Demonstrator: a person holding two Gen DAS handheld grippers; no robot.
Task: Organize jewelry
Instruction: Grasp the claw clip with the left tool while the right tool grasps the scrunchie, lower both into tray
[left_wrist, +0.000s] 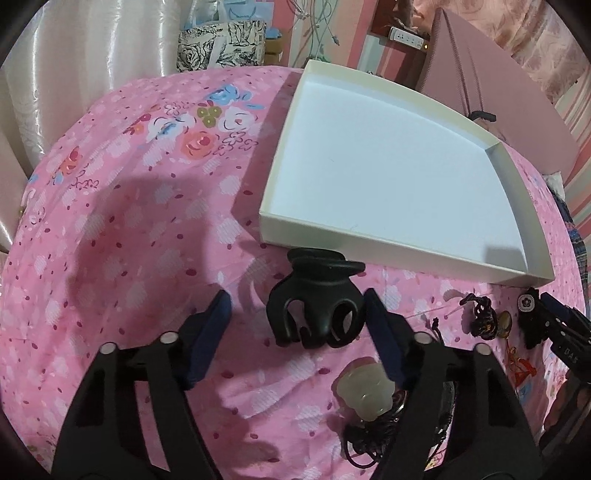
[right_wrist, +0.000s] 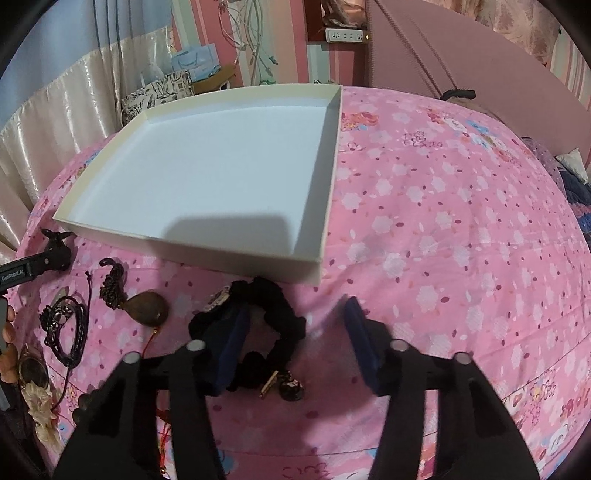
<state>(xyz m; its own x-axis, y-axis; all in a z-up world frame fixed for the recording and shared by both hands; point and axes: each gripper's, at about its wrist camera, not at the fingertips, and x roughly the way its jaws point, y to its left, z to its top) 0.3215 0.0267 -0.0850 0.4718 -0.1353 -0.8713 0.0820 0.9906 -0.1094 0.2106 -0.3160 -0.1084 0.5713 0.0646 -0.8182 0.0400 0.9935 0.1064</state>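
A shallow white box (left_wrist: 399, 236) (right_wrist: 184, 243) lies empty on the pink floral bedspread. My left gripper (left_wrist: 297, 314) is open, its blue pads either side of a black claw hair clip (left_wrist: 316, 299), not closed on it. The clip also shows in the right wrist view (right_wrist: 57, 249). My right gripper (right_wrist: 295, 325) is open above a black scrunchie (right_wrist: 273, 314) with a small charm; the left pad overlaps it. A brown teardrop pendant (right_wrist: 147, 308), a dark knotted cord (right_wrist: 112, 282) and a black braided bracelet (right_wrist: 68, 325) lie to the left.
A pale jade-like flower piece (left_wrist: 365, 389) on dark cords lies under my left gripper's right finger. A floral bag (left_wrist: 221, 44) and curtain stand beyond the bed. A pink headboard (right_wrist: 480, 59) rises at the back right. Open bedspread (right_wrist: 461, 240) extends to the right.
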